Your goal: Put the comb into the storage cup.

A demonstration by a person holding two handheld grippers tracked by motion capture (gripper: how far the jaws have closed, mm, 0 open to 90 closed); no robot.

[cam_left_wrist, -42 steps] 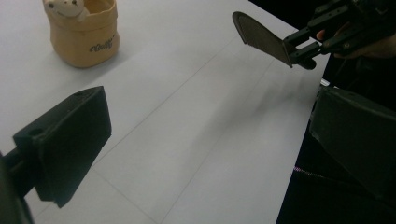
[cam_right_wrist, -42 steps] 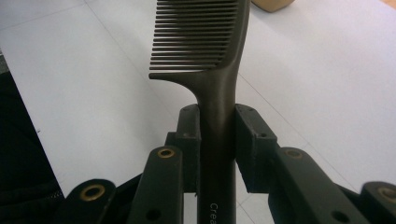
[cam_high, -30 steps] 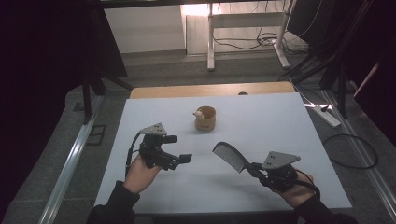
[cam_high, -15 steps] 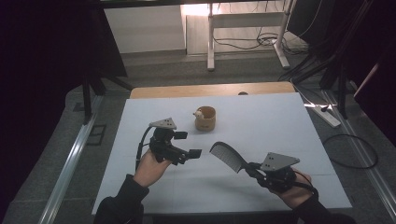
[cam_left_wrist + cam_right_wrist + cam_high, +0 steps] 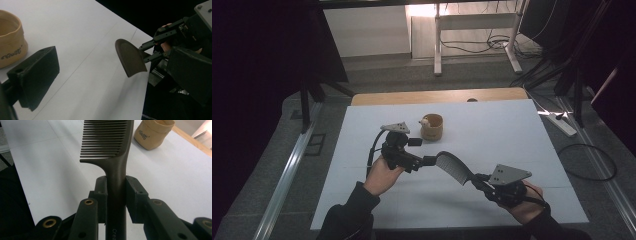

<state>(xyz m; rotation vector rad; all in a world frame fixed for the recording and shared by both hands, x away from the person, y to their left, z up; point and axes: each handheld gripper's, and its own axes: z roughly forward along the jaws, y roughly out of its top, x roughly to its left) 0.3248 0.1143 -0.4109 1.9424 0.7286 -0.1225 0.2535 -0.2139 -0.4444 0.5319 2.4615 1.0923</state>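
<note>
Dark plastic, a wide-toothed comb (image 5: 110, 143) stands clamped by its handle between the two pads of your right gripper (image 5: 116, 192), which press on it from both sides; its toothed head rises straight ahead of the jaws, the teeth pointing off to the left in the right gripper view. Seen from above, that right gripper (image 5: 484, 181) holds the comb (image 5: 454, 167) slanting up and away from your right hand (image 5: 524, 202), over the white table (image 5: 512, 130). Your left gripper (image 5: 422, 151) has its jaws standing wide apart with nothing between them, and the comb's far end lies just beside its nearer jaw; whether they touch, you cannot tell from above. In the left gripper view the comb's (image 5: 130, 57) rounded end hangs ahead of the jaws, nearer the right one, clear of both pads. A tan fabric pot (image 5: 432, 126) sits just beyond the left gripper's tips, and it lies well ahead of the comb's head in the right gripper view (image 5: 152, 133).
</note>
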